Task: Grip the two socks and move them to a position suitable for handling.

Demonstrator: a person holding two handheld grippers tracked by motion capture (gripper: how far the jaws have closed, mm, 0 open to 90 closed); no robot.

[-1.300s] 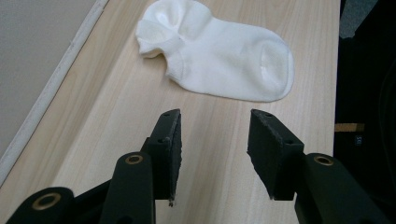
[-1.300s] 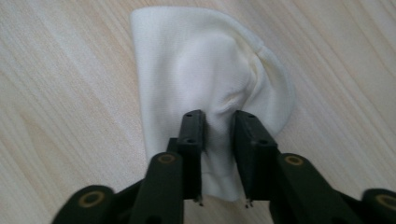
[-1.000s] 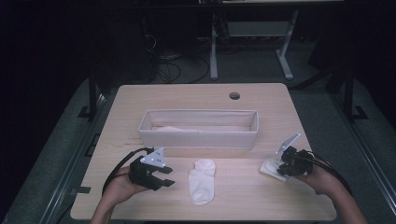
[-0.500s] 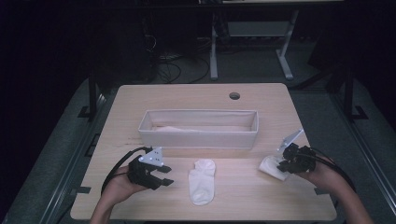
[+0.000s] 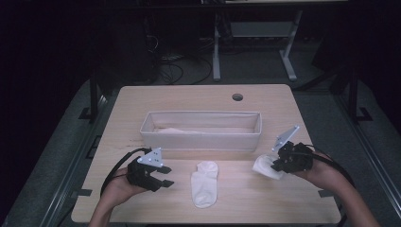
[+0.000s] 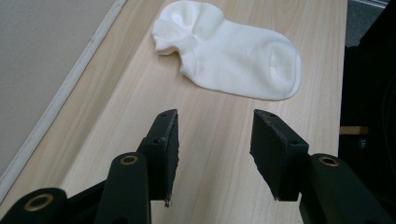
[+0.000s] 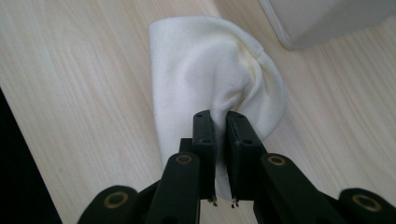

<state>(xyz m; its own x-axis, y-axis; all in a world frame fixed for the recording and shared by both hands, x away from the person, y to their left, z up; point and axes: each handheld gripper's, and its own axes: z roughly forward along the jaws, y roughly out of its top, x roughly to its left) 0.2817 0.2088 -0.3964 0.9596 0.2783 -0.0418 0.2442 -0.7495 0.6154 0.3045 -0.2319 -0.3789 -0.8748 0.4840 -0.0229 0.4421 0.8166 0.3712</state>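
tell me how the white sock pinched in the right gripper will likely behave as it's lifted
Probably floppy: the sock already puckers into folds where the right gripper pinches it, so the free end should droop. It looks thin and light, so likely little load. The knit cloth seems unlikely to slip from the closed jaws, though it may swing.
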